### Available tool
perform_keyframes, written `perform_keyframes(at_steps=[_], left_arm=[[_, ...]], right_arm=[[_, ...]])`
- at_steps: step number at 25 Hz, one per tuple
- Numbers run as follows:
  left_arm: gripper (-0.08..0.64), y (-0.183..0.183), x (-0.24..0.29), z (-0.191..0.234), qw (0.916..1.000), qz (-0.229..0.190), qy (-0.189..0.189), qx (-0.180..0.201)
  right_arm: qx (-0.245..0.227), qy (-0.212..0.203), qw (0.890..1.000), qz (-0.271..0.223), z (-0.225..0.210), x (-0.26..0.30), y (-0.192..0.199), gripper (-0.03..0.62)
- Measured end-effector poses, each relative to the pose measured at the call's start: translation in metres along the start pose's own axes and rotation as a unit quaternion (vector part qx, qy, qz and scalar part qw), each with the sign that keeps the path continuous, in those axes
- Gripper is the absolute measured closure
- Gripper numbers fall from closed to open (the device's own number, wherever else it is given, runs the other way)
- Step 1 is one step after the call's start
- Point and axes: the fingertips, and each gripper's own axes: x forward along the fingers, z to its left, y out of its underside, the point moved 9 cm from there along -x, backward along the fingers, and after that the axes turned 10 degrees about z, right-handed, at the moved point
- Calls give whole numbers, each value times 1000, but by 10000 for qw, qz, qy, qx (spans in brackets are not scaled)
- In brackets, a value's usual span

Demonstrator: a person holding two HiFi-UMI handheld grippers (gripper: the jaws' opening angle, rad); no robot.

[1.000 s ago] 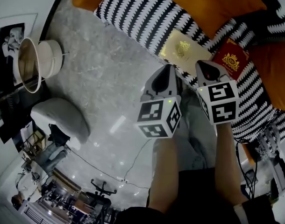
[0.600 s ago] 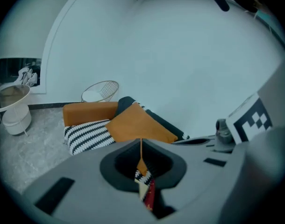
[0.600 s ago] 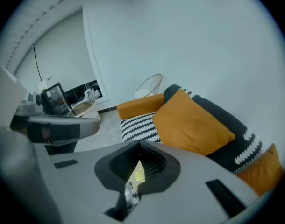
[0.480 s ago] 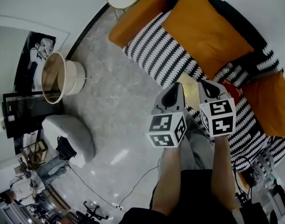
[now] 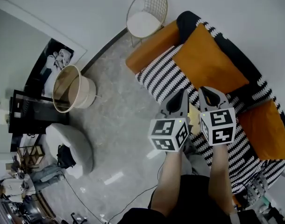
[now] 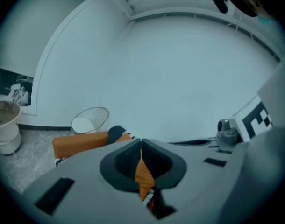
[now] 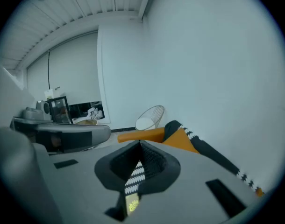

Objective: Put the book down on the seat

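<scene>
The sofa seat has a black-and-white zigzag cover, and an orange cushion leans on its back. Both grippers hang side by side high above the seat's front edge, empty. My left gripper is shut, its jaws meeting at the tips. My right gripper is shut too. Between the grippers shows only a pale gold strip of the book; its gold emblem shows low through the right jaws' gap. A bit of red cover shows under the left jaws.
A wire chair stands by the sofa's far end, a round basket and a grey pouf on the marble floor at left. A second orange cushion lies at right. A framed picture leans on the wall.
Both grippers have risen well above the seat, still shut. The gold and red books, plain on the seat a second ago, are now mostly hidden behind the grippers.
</scene>
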Motion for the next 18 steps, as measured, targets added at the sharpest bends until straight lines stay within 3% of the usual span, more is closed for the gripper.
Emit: perform_keyframes(at_steps=[6,11,18], left_arm=[[546,-80,-11,-13,9942,-825,-137,682],[546,-122,-45,-33,9862,-1248,-193,1069],[546,-170,-68,-67,9674,-1902,-171,1663]], right_arm=[[-297,27,9940,-1053,-4,-29,-71,581],[-542,152,9834,-1725,9,-79,-113,581],[-362,257,9690,-2431,-6,-127,-153,581]])
